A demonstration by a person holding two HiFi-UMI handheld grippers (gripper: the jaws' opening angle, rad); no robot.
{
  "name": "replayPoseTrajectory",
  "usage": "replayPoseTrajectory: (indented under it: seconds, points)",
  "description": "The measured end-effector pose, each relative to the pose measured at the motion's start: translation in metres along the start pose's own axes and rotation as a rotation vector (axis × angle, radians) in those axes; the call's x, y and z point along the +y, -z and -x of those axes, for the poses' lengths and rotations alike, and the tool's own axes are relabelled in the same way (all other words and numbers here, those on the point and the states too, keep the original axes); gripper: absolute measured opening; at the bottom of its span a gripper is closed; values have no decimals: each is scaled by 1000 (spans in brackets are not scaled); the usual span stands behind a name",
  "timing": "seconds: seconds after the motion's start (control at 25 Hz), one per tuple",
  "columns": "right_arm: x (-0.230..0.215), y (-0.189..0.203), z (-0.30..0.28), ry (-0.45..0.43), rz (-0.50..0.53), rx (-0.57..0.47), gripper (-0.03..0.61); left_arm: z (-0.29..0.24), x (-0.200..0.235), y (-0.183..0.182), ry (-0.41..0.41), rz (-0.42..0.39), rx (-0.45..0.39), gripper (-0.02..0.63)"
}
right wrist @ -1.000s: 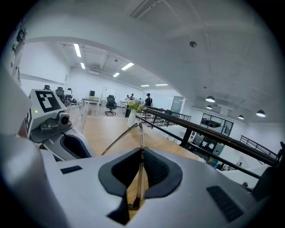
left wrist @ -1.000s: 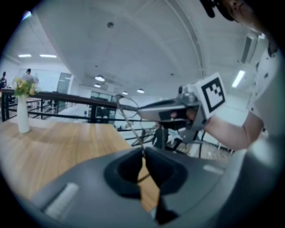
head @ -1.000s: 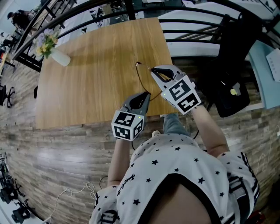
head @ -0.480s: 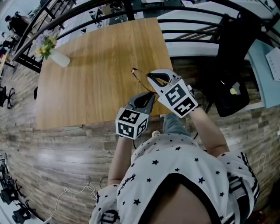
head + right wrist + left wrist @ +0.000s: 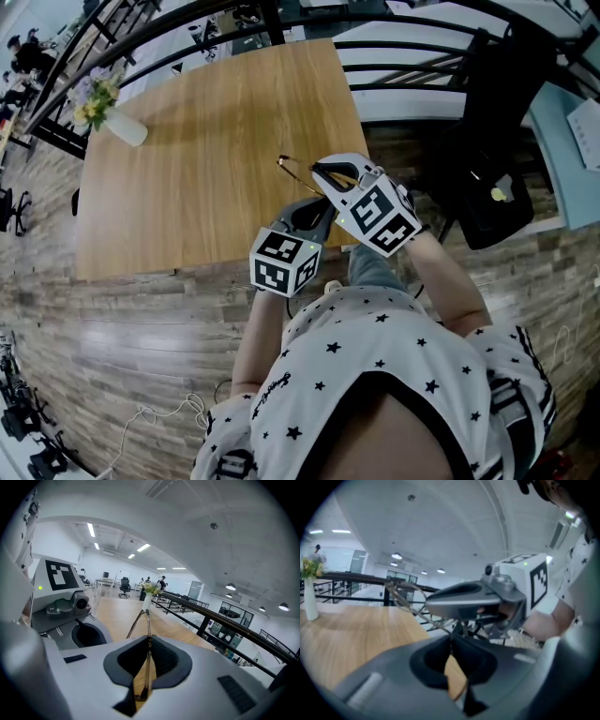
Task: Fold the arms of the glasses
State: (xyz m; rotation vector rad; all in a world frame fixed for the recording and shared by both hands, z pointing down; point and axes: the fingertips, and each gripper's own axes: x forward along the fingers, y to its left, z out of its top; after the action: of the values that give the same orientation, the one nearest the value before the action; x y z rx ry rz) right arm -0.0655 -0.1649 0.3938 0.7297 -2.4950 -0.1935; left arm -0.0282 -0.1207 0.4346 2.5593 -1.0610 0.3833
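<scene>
Mid-fold: left gripper [image 5: 320, 205] and right gripper [image 5: 321, 172] each pinch the glasses [image 5: 287, 165] in closed fingers. Next, likely swing 1 arm inward gently.

The head view looks steeply down on the light wooden table [image 5: 206, 159]; the 2 gripper views skim it, sharing the white vase [image 5: 310, 604].

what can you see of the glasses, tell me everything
The glasses look like thin, gold-brown wire. They seem to be held just above the wooden table, near its right edge. The right gripper is shut on one slim arm, and the left gripper is shut on another thin part. The lenses cannot be made out.
</scene>
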Motion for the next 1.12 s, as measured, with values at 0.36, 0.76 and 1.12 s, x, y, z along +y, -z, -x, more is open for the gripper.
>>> replayPoseTrajectory:
  seconds: [0.36, 0.76, 1.12]
  points:
    - [11, -1, -3, -40, -20, -12, 21, -3, 0, -7, 5, -1, -26, 23]
    - [15, -3, -9, -46, -30, -13, 21, 2, 5, -5, 2, 7, -34, 25]
    - [2, -5, -7, -10, -45, -17, 21, 15, 11, -5, -8, 1, -42, 34]
